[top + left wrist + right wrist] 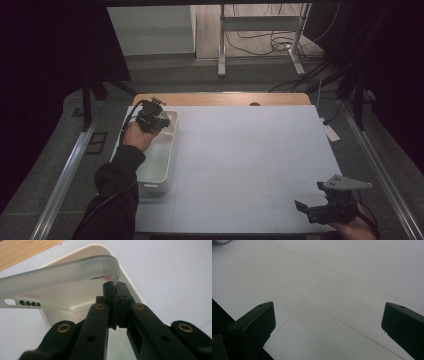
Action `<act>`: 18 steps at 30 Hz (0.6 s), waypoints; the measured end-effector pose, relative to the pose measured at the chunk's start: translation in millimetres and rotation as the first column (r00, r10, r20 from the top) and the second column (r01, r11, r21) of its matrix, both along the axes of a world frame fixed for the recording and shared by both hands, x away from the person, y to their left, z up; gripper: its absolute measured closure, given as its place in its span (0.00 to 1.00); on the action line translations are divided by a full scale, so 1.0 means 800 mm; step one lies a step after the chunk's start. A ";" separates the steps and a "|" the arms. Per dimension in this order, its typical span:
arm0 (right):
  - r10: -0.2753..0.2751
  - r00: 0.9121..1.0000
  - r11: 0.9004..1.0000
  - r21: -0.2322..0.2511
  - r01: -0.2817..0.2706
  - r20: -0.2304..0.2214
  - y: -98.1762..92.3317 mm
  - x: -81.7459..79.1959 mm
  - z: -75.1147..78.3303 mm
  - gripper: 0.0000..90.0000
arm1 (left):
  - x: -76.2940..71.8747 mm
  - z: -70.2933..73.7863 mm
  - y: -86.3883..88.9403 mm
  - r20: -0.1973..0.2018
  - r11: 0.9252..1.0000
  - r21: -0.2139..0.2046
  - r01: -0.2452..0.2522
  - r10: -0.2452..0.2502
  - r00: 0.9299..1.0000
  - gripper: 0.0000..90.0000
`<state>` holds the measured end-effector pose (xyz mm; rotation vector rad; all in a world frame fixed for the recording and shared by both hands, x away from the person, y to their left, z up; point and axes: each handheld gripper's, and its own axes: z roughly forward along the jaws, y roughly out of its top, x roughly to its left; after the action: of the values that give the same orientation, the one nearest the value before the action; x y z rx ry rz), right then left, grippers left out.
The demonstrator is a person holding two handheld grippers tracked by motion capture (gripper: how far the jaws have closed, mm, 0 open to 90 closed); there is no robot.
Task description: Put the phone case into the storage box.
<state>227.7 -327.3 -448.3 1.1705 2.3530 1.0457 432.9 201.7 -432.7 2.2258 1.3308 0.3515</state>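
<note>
While two grippers were in play, one white bin (159, 165) and one clear phone case (57, 272) were all there was to count on the worktop (250, 160). The bin sat along the worktop's left edge, its far end near the far-left corner. The left gripper (150, 119) hung over that far end, and its jaws were pinched tight on a corner of the case, as the left gripper view showed. The case was held tilted above the bin; a row of small holes and one slot ran along its side wall. Its left part ran off that picture's edge, and from the high view the case itself was too faint to make out against the bin. The gripper's body hid what lay in the bin's far end.

The right gripper (320, 207) rested at the worktop's near-right corner, jaws spread wide with nothing between them, only bare white surface crossed by thin seams. The hand behind it was cut off by the bottom edge of the high view.
</note>
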 end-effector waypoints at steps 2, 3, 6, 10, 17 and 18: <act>0.001 1.000 1.000 0.001 -0.001 0.001 0.000 0.000 0.000 0.00 | 0.003 -0.004 -0.002 -0.006 1.000 0.008 -0.002 0.002 1.000 0.98; 0.002 1.000 1.000 0.000 -0.002 0.001 0.000 0.000 0.000 0.00 | 0.004 -0.006 -0.003 -0.010 1.000 0.014 -0.002 0.002 1.000 0.98; 0.003 1.000 1.000 -0.002 -0.003 0.000 0.001 0.000 0.000 0.00 | 0.006 -0.009 -0.005 -0.011 1.000 0.009 0.001 0.000 1.000 0.98; 0.005 1.000 1.000 -0.006 -0.005 -0.002 0.001 0.000 -0.001 0.00 | 0.009 -0.011 -0.007 -0.011 1.000 0.000 0.003 -0.003 1.000 0.98; 0.007 1.000 1.000 -0.009 -0.007 -0.002 0.002 0.000 -0.001 0.00 | 0.013 -0.014 -0.009 -0.005 1.000 -0.018 -0.005 0.005 1.000 0.97; 0.007 1.000 1.000 -0.009 -0.007 -0.002 0.002 0.000 -0.001 0.00 | 0.014 -0.014 -0.008 -0.001 1.000 -0.021 -0.009 0.009 1.000 0.97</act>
<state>227.8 -325.9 -448.9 1.1609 2.3626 1.0355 443.9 195.0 -444.2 2.2034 1.3399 0.3383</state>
